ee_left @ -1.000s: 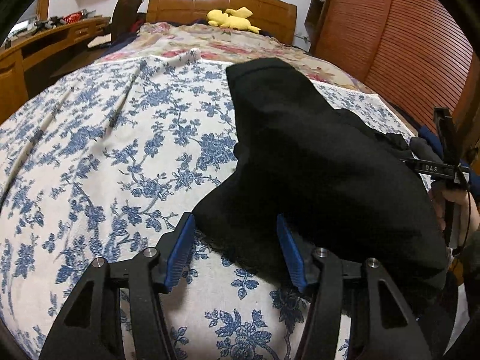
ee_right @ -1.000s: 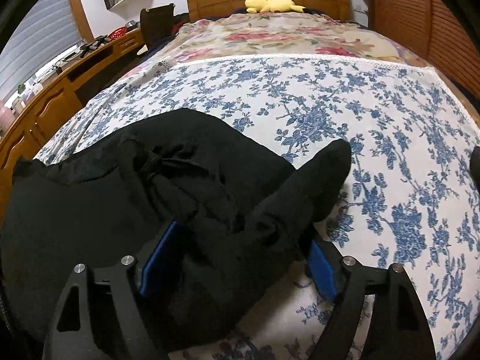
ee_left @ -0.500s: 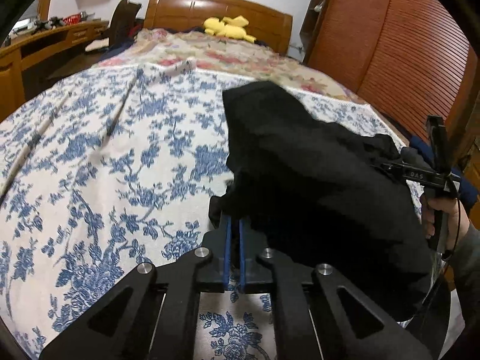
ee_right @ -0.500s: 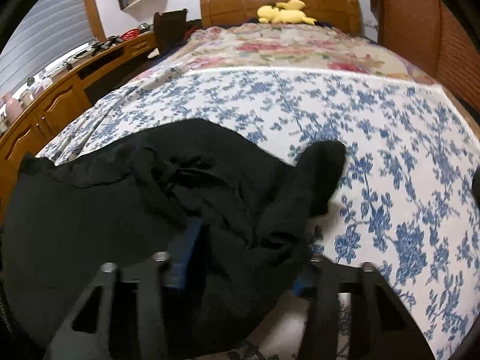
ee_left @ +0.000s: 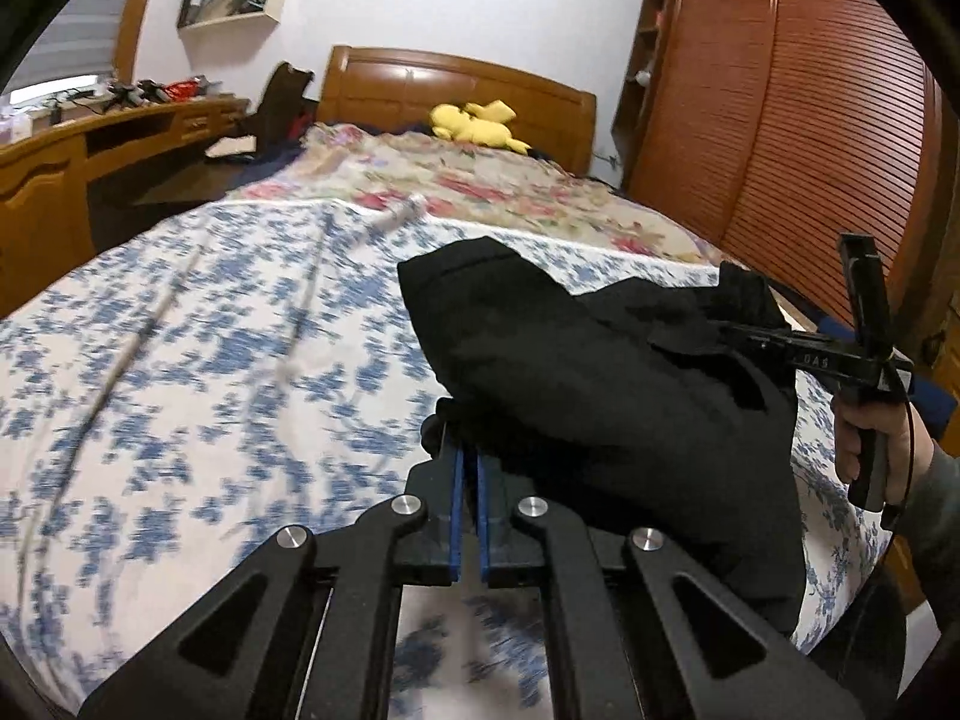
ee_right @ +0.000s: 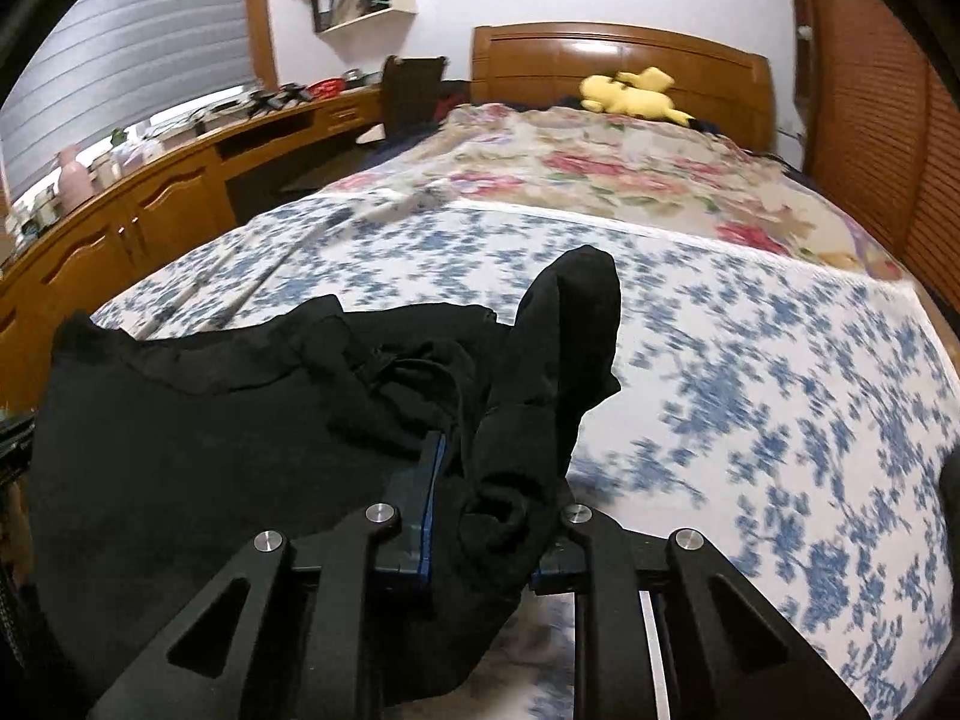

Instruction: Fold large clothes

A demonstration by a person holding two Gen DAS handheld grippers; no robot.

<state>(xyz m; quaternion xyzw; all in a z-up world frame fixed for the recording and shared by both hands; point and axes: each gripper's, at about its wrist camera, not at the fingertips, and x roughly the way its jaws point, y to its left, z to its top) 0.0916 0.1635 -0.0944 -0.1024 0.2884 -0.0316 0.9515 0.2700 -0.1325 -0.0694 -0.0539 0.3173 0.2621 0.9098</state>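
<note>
Blue-flowered bedspread [ee_left: 198, 372] carries a black garment [ee_left: 600, 384] at its near edge; the left gripper [ee_left: 469, 468] pinches its hem, while the right gripper [ee_right: 489, 498] is closing on bunched cloth.

black garment [ee_left: 606, 384] bunched and lifted off the floral bedspread [ee_left: 198, 372].
</note>
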